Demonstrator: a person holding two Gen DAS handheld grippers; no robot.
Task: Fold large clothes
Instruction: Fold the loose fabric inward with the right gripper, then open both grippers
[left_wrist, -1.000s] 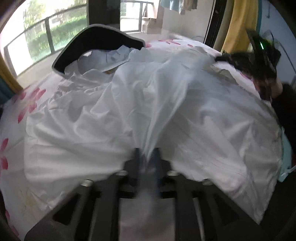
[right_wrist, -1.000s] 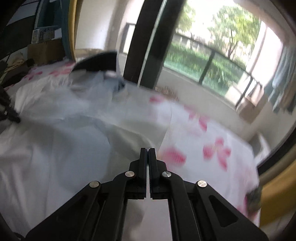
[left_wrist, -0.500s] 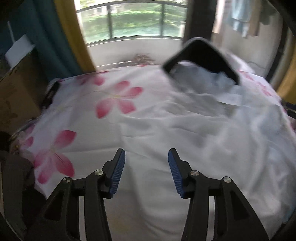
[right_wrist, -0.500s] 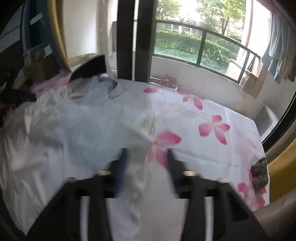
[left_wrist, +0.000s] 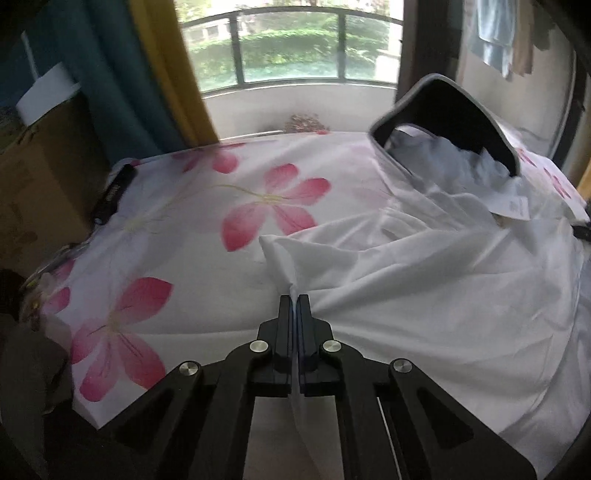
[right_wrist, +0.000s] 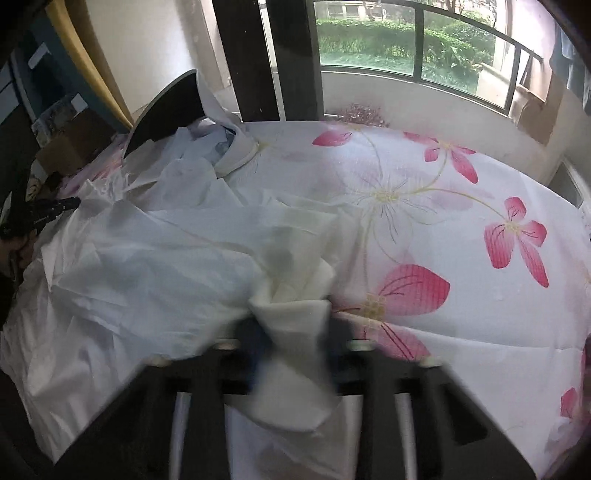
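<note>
The white garment lies crumpled on the bed w/ the flowered sheet, mostly toward the right side in the left wrist view.

Left tongs are clamped on a thin edge of the garment, jaws having just closed on it. Risk: only a sliver of cloth is pinched, so a quick pull could slip it out (or drag the whole heap instead of spreading it).

Left of those tongs the sheet is bare up to the bed's left edge, where a dark slim object and a cardboard box sit close; a wide swing that way could knock them.

Farther right, a black-lined bag or case holds more cloth and touches the garment; lifting may snag it.

Right tongs are blurred, jaws closing around a bunched fold; whether they press firmly can't be told. A thick wad risks a crooked fold. To their right, open sheet gives ample room.
</note>
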